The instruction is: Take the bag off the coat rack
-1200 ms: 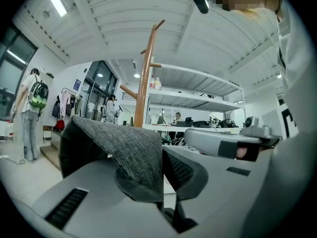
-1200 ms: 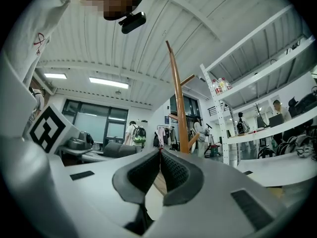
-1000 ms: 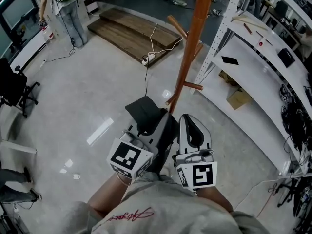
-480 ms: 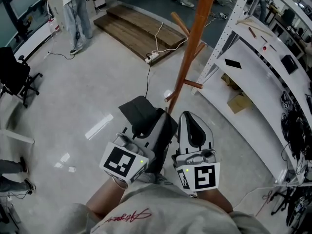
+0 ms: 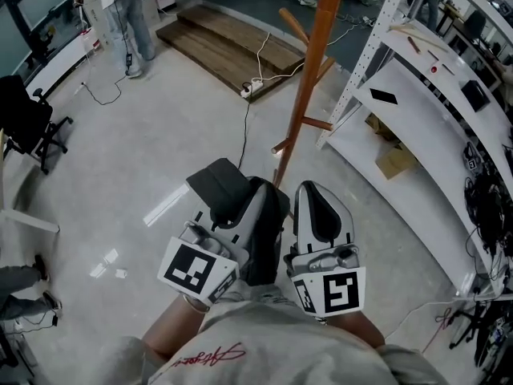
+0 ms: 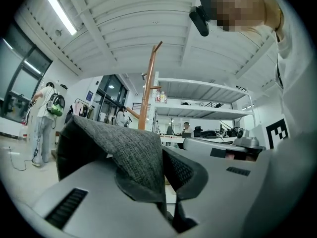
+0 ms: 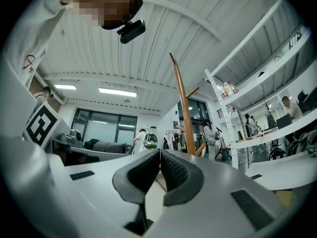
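A dark grey fabric bag sticks out of my left gripper, which is shut on it close to my body. In the left gripper view the woven grey cloth drapes over one jaw and runs down between the pads of the left gripper. My right gripper sits beside it, shut with nothing between its pads, as the right gripper view of it confirms. The wooden coat rack stands just ahead of both grippers, its short pegs bare. It also appears as a coat rack in the left gripper view and as a coat rack in the right.
White shelving curves along the right, with a cardboard box under it. A wooden platform and a power strip with cable lie beyond the rack. An office chair and a standing person are at the left.
My left gripper has drifted slightly down and left with the bag still in it. The right gripper has barely moved.
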